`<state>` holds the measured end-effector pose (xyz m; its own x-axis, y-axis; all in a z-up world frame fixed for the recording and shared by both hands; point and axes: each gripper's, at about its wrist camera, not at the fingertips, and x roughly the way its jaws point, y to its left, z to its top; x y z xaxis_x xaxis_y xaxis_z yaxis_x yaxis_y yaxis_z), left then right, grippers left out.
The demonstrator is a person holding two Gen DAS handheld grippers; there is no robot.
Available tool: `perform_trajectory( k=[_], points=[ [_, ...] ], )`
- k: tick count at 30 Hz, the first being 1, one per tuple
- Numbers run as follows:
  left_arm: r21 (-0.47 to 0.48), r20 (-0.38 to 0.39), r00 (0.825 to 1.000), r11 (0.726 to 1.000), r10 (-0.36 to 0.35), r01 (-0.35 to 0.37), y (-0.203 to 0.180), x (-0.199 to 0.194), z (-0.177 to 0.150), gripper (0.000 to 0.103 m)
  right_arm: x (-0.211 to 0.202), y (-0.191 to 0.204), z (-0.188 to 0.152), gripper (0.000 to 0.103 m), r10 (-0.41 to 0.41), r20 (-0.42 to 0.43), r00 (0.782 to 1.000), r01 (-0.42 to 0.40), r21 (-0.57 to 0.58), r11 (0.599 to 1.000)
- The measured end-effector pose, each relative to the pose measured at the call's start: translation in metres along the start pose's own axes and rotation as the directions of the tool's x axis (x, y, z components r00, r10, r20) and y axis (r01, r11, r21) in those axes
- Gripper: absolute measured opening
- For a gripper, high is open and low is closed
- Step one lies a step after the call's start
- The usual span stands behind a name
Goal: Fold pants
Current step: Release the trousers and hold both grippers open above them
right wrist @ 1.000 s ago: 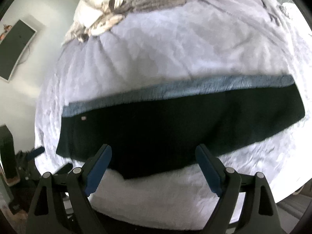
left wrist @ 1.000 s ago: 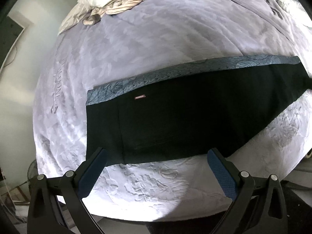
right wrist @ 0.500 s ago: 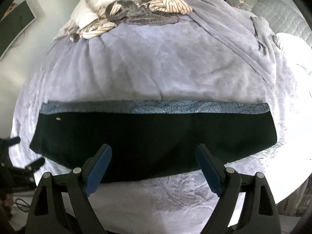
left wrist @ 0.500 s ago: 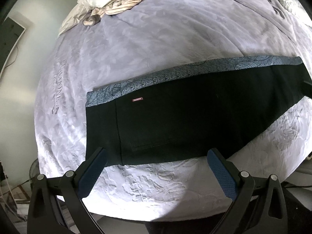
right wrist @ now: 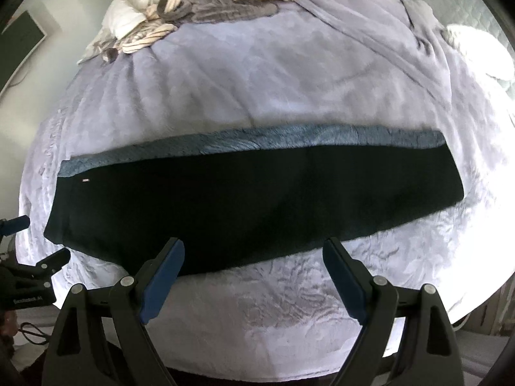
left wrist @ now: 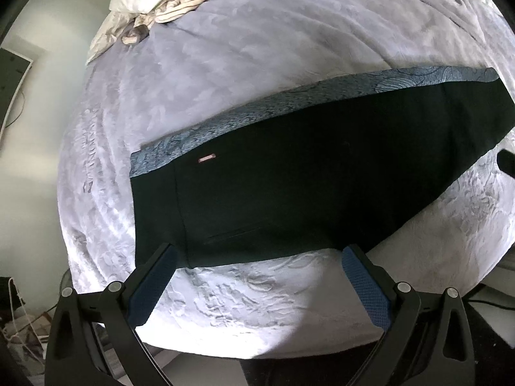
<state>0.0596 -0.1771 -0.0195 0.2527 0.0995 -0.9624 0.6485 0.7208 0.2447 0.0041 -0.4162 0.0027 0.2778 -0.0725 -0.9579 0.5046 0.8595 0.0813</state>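
Observation:
Black pants point(left wrist: 305, 173) with a blue patterned stripe along the far edge lie flat, one leg on the other, across a lavender bed; they also show in the right wrist view point(right wrist: 251, 199). A small pink label point(left wrist: 206, 158) sits near the waist end at the left. My left gripper point(left wrist: 257, 252) is open and empty, hovering above the near edge at the waist end. My right gripper point(right wrist: 254, 244) is open and empty above the near edge around the middle of the pants. The left gripper's fingers point(right wrist: 48, 260) show at the far left of the right wrist view.
The lavender bedspread point(right wrist: 257, 80) covers the bed. A heap of pillows and striped clothes point(right wrist: 180, 9) lies at the far end. A dark screen point(left wrist: 9, 80) hangs on the left wall. The bed's near edge point(right wrist: 257, 347) drops off just below the grippers.
The left gripper has moved slightly closer to the pants' waist end. The right wrist view has swung left and right over the pants and now sits lower over their near edge.

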Motion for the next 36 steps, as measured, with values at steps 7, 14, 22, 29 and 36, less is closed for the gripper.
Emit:
perform_trajectory(
  k=[7, 14, 22, 29, 36],
  points=[
    [0.024, -0.037, 0.999, 1.0, -0.012, 0.013, -0.038, 0.001, 0.022, 0.102, 0.012, -0.039, -0.005, 0.09, -0.002, -0.031, 1.0, 0.004, 0.051, 0.999],
    [0.054, -0.044, 0.999, 0.998, -0.021, 0.023, -0.085, -0.008, 0.04, 0.102, 0.021, -0.085, -0.006, 0.09, 0.01, -0.06, 0.998, -0.004, 0.098, 0.995],
    [0.044, -0.076, 0.995, 0.997, -0.057, 0.061, -0.141, -0.01, 0.059, 0.102, 0.029, -0.133, 0.001, 0.09, 0.031, -0.085, 0.996, -0.021, 0.113, 0.993],
    [0.055, -0.099, 0.992, 0.995, -0.077, 0.082, -0.187, -0.007, 0.076, 0.102, 0.04, -0.171, 0.005, 0.09, 0.028, -0.11, 0.994, -0.015, 0.123, 0.992],
    [0.057, -0.121, 0.988, 0.993, -0.092, 0.099, -0.221, -0.002, 0.091, 0.102, 0.048, -0.204, 0.008, 0.09, 0.038, -0.121, 0.992, -0.018, 0.163, 0.986]
  ],
)
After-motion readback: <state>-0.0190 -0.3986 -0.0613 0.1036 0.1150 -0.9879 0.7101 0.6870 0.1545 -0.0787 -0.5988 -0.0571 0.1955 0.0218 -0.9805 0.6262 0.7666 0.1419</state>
